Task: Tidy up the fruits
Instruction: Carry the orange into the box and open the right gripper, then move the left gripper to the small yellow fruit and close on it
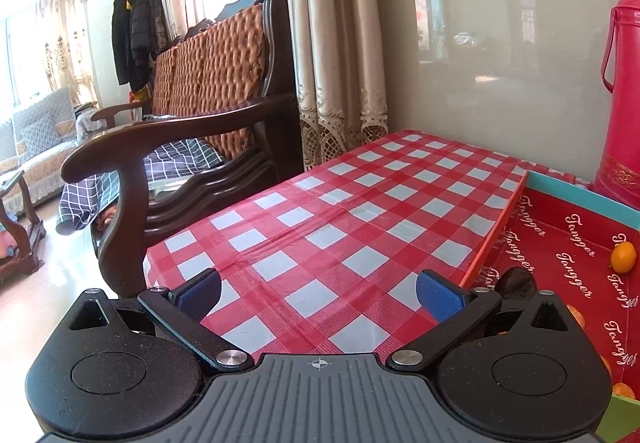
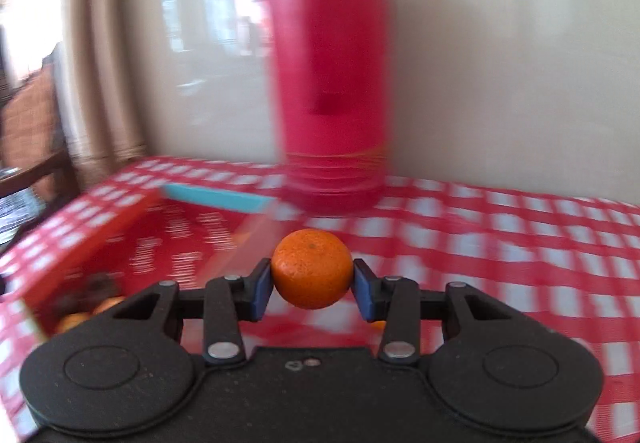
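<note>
While my right hand-held gripper (image 2: 313, 289) stays blurred against the background, I see its blue pads clamped on a round orange tangerine (image 2: 312, 269), pitted skin and a small dark dot on top, held above the checked worktop (image 2: 500, 243). Just left sits the red box (image 2: 176, 243) with more orange fruit in its near corner. Behind stands a red thermos (image 2: 332, 83). My left hand-held gripper (image 1: 319, 297) hangs with jaws wide apart over the cloth, beside the box, where a small orange fruit (image 1: 623, 257) lies.
</note>
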{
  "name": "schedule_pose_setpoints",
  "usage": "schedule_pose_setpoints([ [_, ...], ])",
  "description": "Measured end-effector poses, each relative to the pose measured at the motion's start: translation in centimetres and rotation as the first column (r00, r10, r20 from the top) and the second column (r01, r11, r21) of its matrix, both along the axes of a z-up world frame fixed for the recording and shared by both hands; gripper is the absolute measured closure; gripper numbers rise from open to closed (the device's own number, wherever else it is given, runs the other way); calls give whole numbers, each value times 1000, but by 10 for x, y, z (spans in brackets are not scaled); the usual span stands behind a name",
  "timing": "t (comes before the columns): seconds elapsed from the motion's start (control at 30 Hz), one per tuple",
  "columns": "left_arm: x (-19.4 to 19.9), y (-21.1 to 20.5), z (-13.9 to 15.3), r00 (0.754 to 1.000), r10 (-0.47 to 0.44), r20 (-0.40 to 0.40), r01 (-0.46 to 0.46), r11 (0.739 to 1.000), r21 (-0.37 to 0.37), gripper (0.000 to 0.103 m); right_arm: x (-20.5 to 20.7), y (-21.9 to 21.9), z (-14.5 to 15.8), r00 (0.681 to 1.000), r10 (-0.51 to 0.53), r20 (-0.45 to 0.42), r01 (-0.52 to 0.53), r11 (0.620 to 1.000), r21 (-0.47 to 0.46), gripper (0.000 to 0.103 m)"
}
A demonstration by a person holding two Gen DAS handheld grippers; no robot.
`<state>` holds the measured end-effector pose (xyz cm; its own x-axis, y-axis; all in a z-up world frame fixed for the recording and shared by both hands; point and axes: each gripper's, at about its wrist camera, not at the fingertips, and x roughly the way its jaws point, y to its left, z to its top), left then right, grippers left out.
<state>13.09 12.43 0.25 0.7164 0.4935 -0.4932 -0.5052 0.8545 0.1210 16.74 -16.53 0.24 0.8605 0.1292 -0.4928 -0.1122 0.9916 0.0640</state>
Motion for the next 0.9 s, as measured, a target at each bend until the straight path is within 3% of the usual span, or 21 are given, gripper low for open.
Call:
schedule_pose_setpoints([
  [0.2, 0, 4, 0, 1000, 11, -1, -11, 1000, -8, 0, -1, 62, -1, 985, 172, -3, -172, 985, -31, 69],
  [0.3, 0, 3, 0, 1000, 10, -1, -10, 1000, -2, 0, -2, 82, -6, 977, 211, -11, -211, 973, -95, 68],
  [0.37, 0, 4, -1, 1000, 10, 0, -10, 1000, -2, 0, -4, 89, -7, 976, 216, -9, -215, 968, -129, 64],
  [0.4, 0, 4, -1, 1000, 9, 0, -9, 1000, -2, 0, -6, 90, -7, 977, 215, -7, -214, 967, -140, 55],
  [0.43, 0, 5, -1, 1000, 9, -1, -9, 1000, -4, 0, -9, 90, -6, 978, 210, 1, -208, 967, -147, 38],
  [0.5, 0, 4, -1, 1000, 8, -4, -9, 1000, -9, 0, -17, 87, -5, 981, 190, 33, -183, 970, -161, 25],
  [0.57, 1, 3, -2, 1000, 4, -8, -4, 1000, -12, 0, -19, 82, 0, 984, 172, 51, -162, 972, -168, 25],
  [0.7, 1, -5, -2, 1000, -10, -10, 10, 1000, -7, 0, -19, 63, 4, 996, 76, 50, -67, 985, -157, 7],
  [0.9, 0, -33, 1, 996, -87, 4, 87, 996, -3, 0, -34, 29, 4, 995, -90, 34, 95, 981, -170, 6],
])
